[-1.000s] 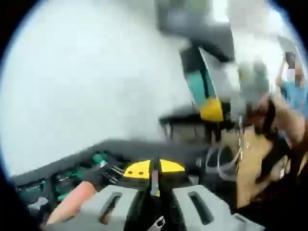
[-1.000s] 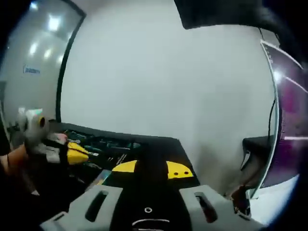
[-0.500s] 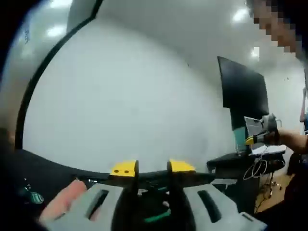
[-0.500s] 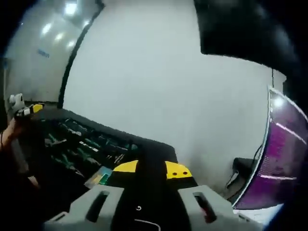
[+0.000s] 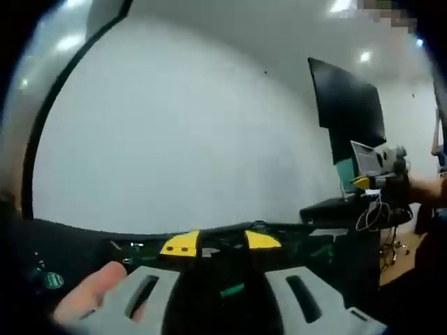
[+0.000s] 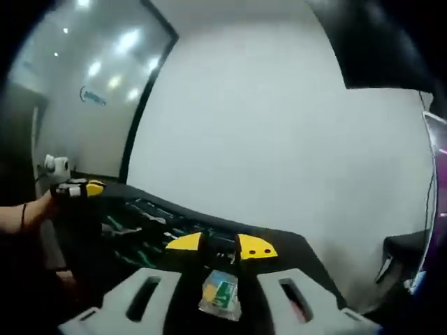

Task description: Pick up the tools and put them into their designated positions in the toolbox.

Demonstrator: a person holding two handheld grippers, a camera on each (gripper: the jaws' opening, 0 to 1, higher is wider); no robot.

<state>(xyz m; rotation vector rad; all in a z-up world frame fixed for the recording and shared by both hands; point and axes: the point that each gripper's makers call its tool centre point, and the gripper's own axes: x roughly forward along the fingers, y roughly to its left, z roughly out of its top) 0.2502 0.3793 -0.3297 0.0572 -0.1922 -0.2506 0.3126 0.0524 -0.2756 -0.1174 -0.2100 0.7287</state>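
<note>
1. The left gripper (image 5: 221, 243) is pointing at a white wall (image 5: 174, 139), its yellow-tipped jaws standing apart with nothing between them, so it is released.
2. The open toolbox (image 5: 307, 241) is lying just beyond and below those jaw tips as a dark band, with green-handled tools (image 5: 232, 289) dimly showing in its slots; which tools they are is too blurred to tell.
3. A hand (image 5: 98, 296) is gripping the left gripper's body at its lower left side.
4. Far to the right of the left gripper, the other gripper is showing in front of a dark monitor (image 5: 347, 105).
5. The right gripper (image 6: 219, 246) is holding a small clear packet (image 6: 219, 296) with a green label low between its jaws, which are sitting close around it.
6. Ahead and to the left of the right gripper, the toolbox's tray (image 6: 150, 230) is stretching away, with green-handled tools resting in its compartments.
7. Farther left, the left gripper is hovering over the toolbox's far end.
</note>
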